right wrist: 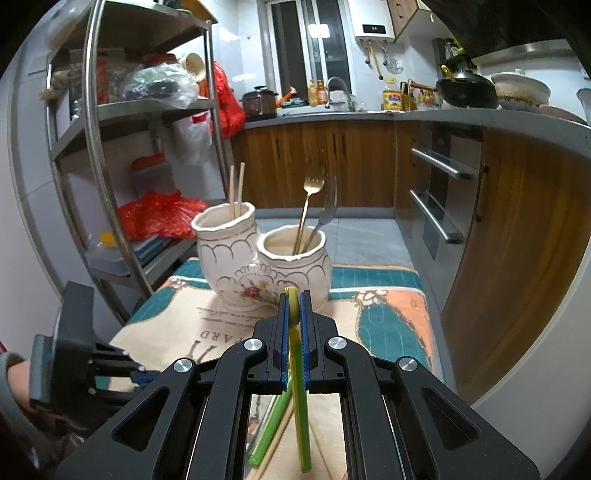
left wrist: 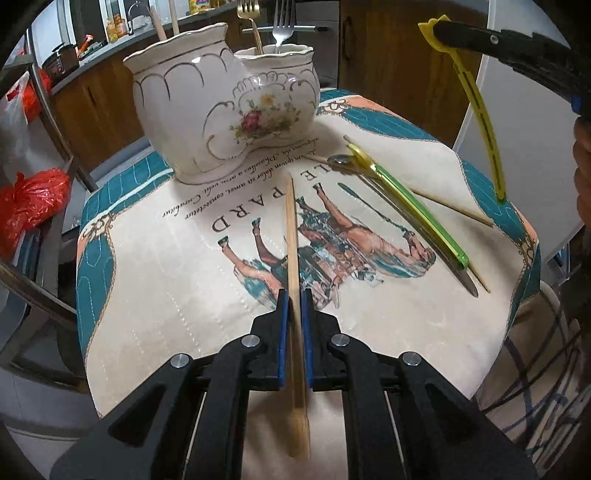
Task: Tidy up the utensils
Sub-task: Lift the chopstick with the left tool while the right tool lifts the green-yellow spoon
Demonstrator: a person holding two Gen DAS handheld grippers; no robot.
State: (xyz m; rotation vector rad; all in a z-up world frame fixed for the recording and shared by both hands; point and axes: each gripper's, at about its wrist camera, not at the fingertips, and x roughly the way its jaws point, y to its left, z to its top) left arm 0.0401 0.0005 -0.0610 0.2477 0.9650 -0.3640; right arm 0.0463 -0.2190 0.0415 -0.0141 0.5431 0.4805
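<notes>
Wooden chopstick sits clamped in the left gripper; the right gripper pinches a yellow utensil above the mat.

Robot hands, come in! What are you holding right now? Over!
Left gripper shut on chopstick. Right gripper shut on yellow utensil. Holder ahead, nothing blocking. More utensils on mat.

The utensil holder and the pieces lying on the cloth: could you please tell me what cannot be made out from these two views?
- Left wrist view: the chopsticks and forks in the utensil holder are cut off by the top edge.
- Both views: their lower ends are hidden inside the holder.
- Right wrist view: the yellow utensil held by the right gripper is mostly hidden by the fingers.
- Left wrist view: the pile beside the green utensil overlaps; its count is unclear.
</notes>
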